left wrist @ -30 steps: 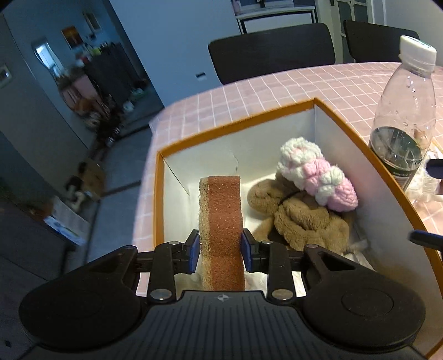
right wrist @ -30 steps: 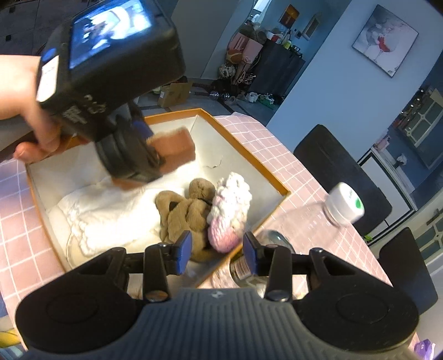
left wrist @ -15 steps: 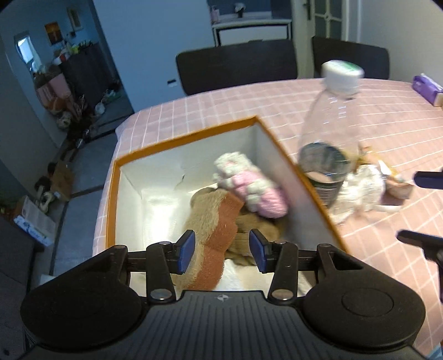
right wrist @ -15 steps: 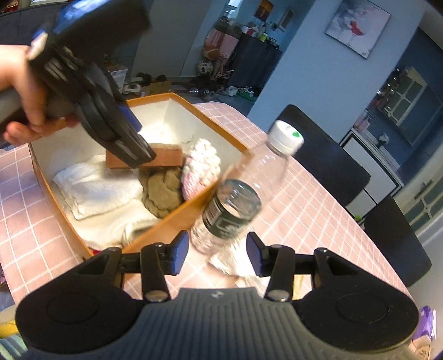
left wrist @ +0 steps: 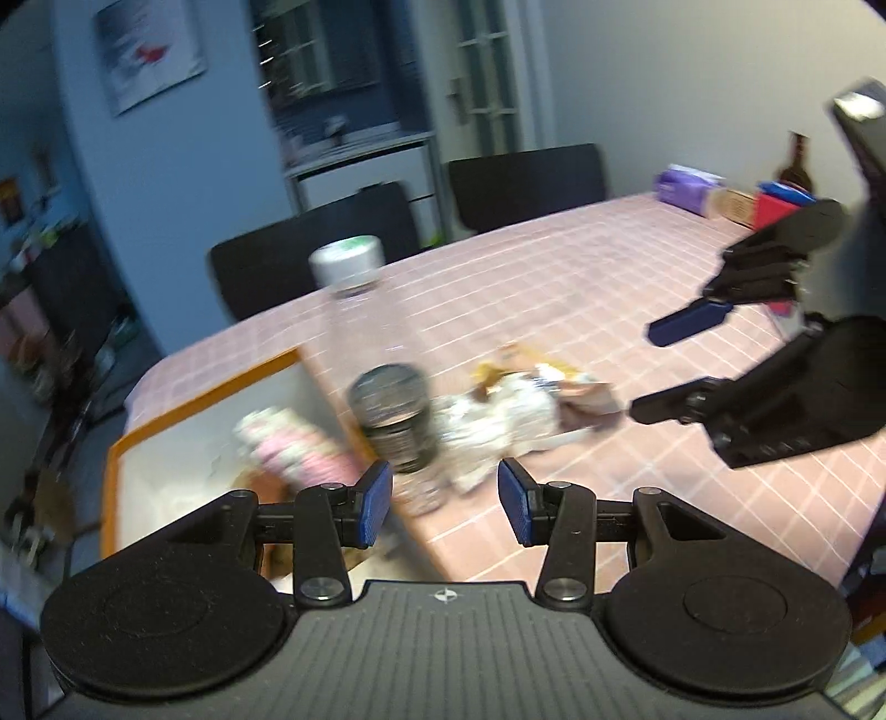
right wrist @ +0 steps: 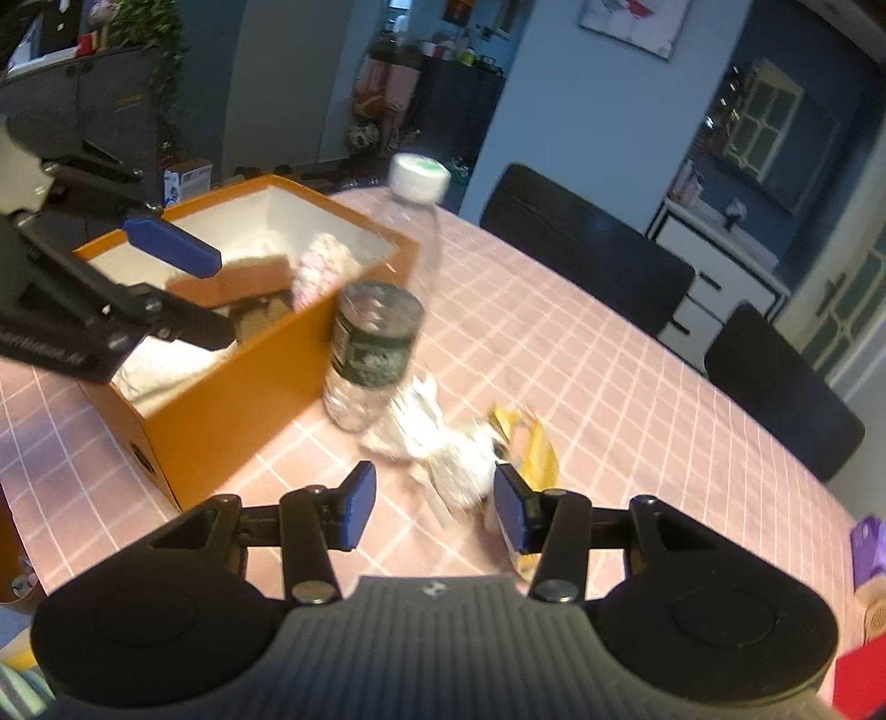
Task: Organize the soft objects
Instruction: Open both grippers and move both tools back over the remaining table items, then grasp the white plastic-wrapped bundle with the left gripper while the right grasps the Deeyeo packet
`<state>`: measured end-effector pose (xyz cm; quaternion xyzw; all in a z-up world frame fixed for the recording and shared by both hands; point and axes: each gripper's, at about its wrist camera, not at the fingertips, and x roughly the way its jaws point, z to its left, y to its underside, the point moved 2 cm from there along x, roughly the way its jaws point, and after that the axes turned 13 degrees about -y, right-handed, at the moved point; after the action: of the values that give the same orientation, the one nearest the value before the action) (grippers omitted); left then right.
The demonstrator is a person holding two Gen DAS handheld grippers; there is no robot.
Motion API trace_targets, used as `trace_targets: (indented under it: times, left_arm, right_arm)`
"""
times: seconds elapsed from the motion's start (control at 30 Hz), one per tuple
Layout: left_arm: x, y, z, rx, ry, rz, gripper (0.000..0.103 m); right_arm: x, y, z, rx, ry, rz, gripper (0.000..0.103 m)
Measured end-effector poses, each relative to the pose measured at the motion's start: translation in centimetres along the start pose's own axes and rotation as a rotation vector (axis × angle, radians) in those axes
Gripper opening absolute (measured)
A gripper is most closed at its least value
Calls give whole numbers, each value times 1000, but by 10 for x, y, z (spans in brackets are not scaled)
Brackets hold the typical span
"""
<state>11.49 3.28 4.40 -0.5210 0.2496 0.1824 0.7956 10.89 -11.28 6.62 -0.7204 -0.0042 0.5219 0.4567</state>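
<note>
Both grippers up over the counter (right wrist: 581, 354), which wears a pink grid-check cloth. Left gripper (left wrist: 446, 503): jaws spread wide, nothing between them. Right gripper (right wrist: 433, 507): same, wide apart and empty. Just ahead of the right gripper lies a crumpled white soft wad (right wrist: 437, 443), touching a yellow wrapper (right wrist: 531, 443) on its right; from the left gripper the same wad (left wrist: 493, 421) sits just ahead. A clear water bottle (right wrist: 382, 310) with a white cap stands upright ahead and left of the right gripper, close against the orange box (right wrist: 232, 421), wad at its base. The box is ahead-left of the right gripper, white inside, holding a pink-and-white knitted piece (right wrist: 324, 268), a brown sponge block (right wrist: 238, 282), a tan plush (right wrist: 266, 310) and white cloth (right wrist: 166, 365). The left gripper's view is motion-blurred, so box contents there are vague. Room: black chairs (right wrist: 587, 249) along the far side of the counter, blue walls, a framed picture (right wrist: 637, 22), a dark cabinet (right wrist: 443, 105) with clutter on top, and a purple pack (left wrist: 689, 185) at the far end.
</note>
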Motion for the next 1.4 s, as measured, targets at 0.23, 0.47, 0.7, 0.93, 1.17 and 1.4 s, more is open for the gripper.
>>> trace_targets:
  times: [0.23, 0.47, 0.7, 0.93, 1.17, 1.4]
  left_arm:
    - [40, -11, -52, 168, 38, -26, 52]
    - [92, -16, -82, 335, 51, 0, 62]
    - [133, -16, -107, 493, -5, 1, 73]
    - [155, -16, -118, 604, -19, 28, 76]
    - [179, -20, -129, 681, -45, 107, 81]
    - [201, -16, -141, 732, -49, 175, 81]
  right_arm:
    - [11, 33, -38, 83, 19, 54, 47]
    - [32, 53, -73, 140, -7, 94, 48]
    - [71, 47, -87, 118, -75, 109, 55]
    - [108, 39, -102, 129, -124, 104, 36]
    - [102, 43, -112, 128, -110, 106, 16]
    - [72, 66, -121, 174, -83, 142, 12]
